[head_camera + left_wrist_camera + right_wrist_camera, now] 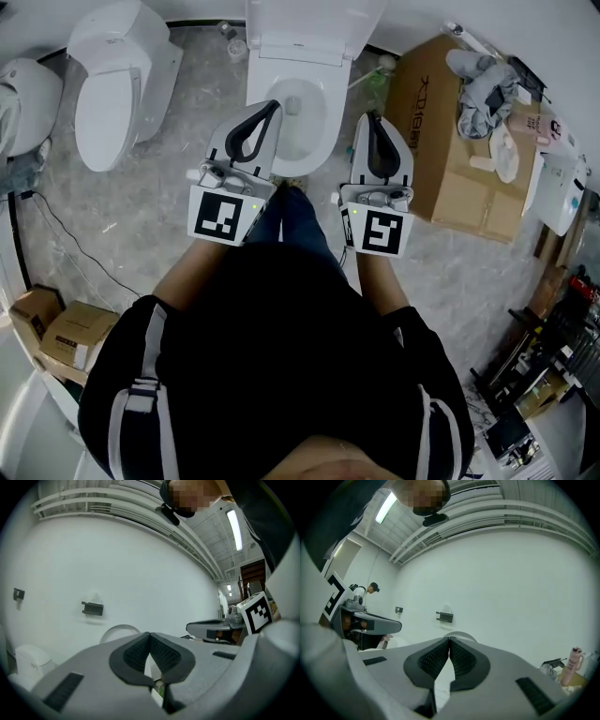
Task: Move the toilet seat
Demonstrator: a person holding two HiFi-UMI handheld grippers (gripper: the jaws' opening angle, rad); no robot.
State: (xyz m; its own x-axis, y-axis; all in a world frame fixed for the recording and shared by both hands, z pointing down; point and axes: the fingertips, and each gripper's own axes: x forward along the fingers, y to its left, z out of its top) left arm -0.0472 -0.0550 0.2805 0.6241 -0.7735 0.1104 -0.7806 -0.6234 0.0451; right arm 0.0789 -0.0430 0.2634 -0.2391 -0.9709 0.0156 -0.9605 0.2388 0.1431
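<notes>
Against the far left edge of the grey marbled floor (pixel 169 211) stands a spare white ceramic toilet (pixel 117 84) with its lid down. It looks to have no part in the job.

The left gripper (pixel 274 105) hovers above the near left rim of the middle white toilet bowl (pixel 325 117). Its dark ribbed fingers are pressed together tip to tip with nothing between them. Its own view shows only the bare white wall and a rounded white edge beyond the tips.

The task's thing, the white plastic toilet seat (pixel 302 33), belongs to this middle toilet at the far edge of the floor, against the wall. It appears tipped up and leaning back, which leaves the bowl open below. I cannot tell whether the ring and the lid are both raised or only the lid.

The right gripper (pixel 372 117) hangs just beside the bowl's near right rim. Its fingers are likewise closed on each other and empty, and neither gripper touches the toilet.

Further right, a brown cardboard box (pixel 441 159) with grey rags on top sits close to the toilet.

By my reading this is the approach step, with both tools lined up in front of the bowl and no grip taken yet. The next move probably calls for parting one pair of fingers and reaching forward to the free edge of the raised seat. The fingers would then close on that thin edge and swing it slowly about its hinge.
</notes>
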